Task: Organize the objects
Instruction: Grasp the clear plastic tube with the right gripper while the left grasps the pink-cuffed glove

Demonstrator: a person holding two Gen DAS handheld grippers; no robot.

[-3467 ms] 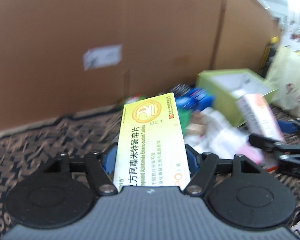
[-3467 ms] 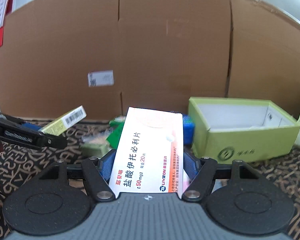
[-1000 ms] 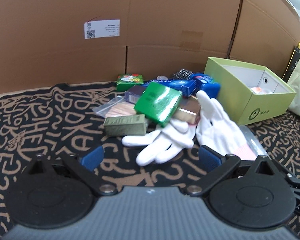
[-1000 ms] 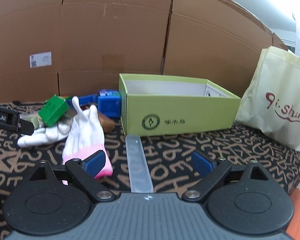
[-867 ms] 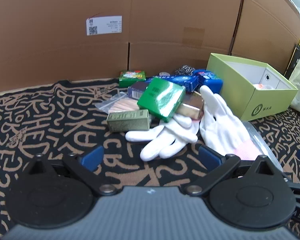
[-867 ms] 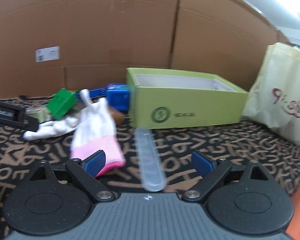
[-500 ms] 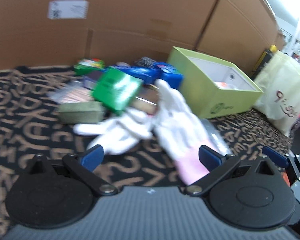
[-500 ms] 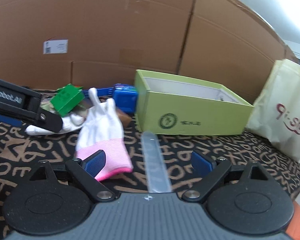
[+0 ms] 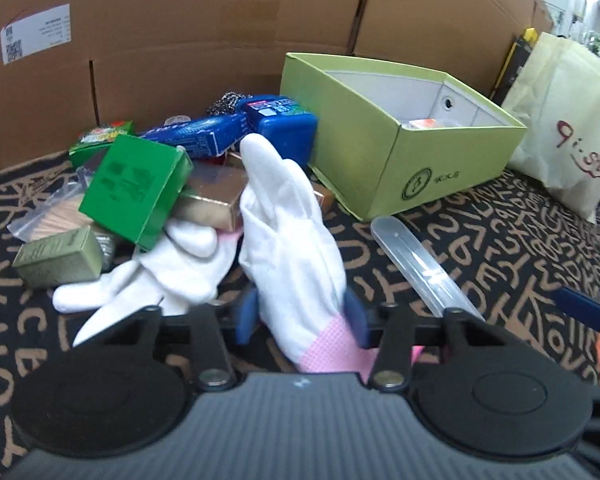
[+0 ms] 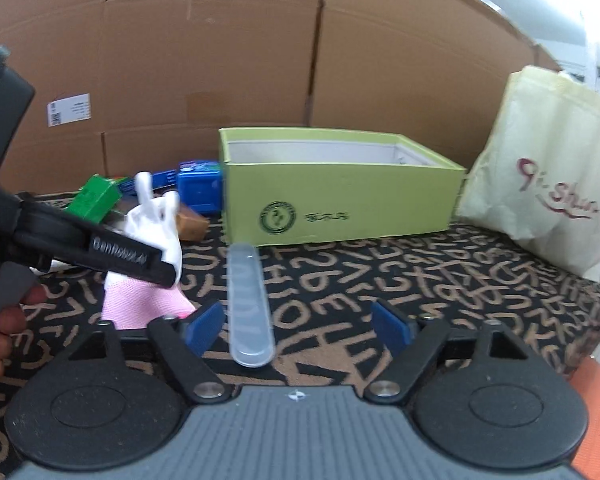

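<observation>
My left gripper [image 9: 302,314] is closed around a white glove with a pink cuff [image 9: 296,256], near the cuff; the glove also shows in the right wrist view [image 10: 152,240]. A second white glove [image 9: 160,276] lies to its left. A clear plastic case [image 9: 420,264] lies on the patterned cloth; in the right wrist view the clear plastic case [image 10: 248,300] lies between my open right gripper's [image 10: 298,324] fingers, nearer the left one. The green open box [image 9: 396,136] holds a small item; the box stands ahead in the right wrist view [image 10: 340,192].
A pile left of the box holds a green box [image 9: 136,184], a gold box [image 9: 216,200], an olive box [image 9: 58,258], blue packs [image 9: 280,128] and a bag of sticks [image 9: 48,216]. A cream tote bag [image 10: 548,184] stands right. Cardboard walls [image 10: 300,60] close the back.
Both medicine boxes held 3.5 s ago have left the grippers. Since a second ago my left gripper swung right and closed on the pink-cuffed glove. My right gripper stays open over the clear case.
</observation>
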